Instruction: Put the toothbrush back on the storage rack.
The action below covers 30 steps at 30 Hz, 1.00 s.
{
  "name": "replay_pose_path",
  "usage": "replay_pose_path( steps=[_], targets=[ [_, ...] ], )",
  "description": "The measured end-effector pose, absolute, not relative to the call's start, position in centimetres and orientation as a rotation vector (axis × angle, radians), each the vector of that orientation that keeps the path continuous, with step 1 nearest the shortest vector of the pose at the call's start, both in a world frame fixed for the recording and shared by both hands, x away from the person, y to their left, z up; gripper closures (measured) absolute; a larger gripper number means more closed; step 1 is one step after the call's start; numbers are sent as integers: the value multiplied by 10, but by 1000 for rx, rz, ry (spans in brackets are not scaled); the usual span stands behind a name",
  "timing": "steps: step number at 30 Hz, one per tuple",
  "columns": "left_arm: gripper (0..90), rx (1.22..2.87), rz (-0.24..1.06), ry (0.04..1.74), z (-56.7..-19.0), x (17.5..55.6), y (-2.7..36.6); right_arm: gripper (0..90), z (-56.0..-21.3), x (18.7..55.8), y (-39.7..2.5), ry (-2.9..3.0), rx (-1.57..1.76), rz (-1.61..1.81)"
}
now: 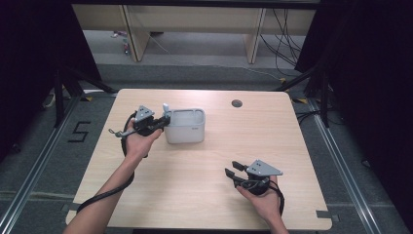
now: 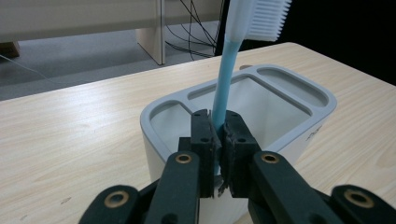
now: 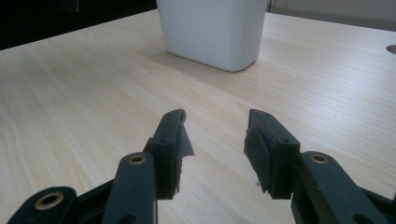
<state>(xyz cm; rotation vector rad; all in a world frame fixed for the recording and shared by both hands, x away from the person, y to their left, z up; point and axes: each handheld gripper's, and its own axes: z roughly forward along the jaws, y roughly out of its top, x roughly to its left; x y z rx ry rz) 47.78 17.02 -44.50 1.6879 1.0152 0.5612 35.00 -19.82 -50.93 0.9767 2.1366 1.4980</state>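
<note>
A white holder box [image 1: 185, 126] with a grey rim stands on the table left of centre; its rim [image 2: 243, 121] frames several compartments. My left gripper [image 1: 163, 121] is shut on the light-blue handle of a toothbrush [image 2: 225, 88], held upright at the holder's left end, white bristle head [image 2: 266, 18] on top. The brush's lower end is hidden behind the jaws. My right gripper [image 1: 233, 169] rests low over the table's front right, open with nothing between its fingers [image 3: 173, 140]. In the right gripper view the holder [image 3: 212, 30] stands farther off.
The light wooden table [image 1: 204, 195] has a round cable hole [image 1: 236, 103] near its back edge. Beyond the table are desk legs and cables on a grey floor. Black stands flank the table on both sides.
</note>
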Motion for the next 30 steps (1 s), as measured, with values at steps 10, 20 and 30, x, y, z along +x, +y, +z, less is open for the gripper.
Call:
replay_pose_path(
  steps=[10,20,30],
  targets=[
    [839,1706,548,1029,-447,480,171,572,-510,351,-198,2122,959,1496],
    [838,1704,538,1035,-447,481,170,572,-510,352,-198,2119,946,1488],
    [793,1691,538,1035,-446,479,171,571,-510,352,-199,2121,944,1485]
  ],
)
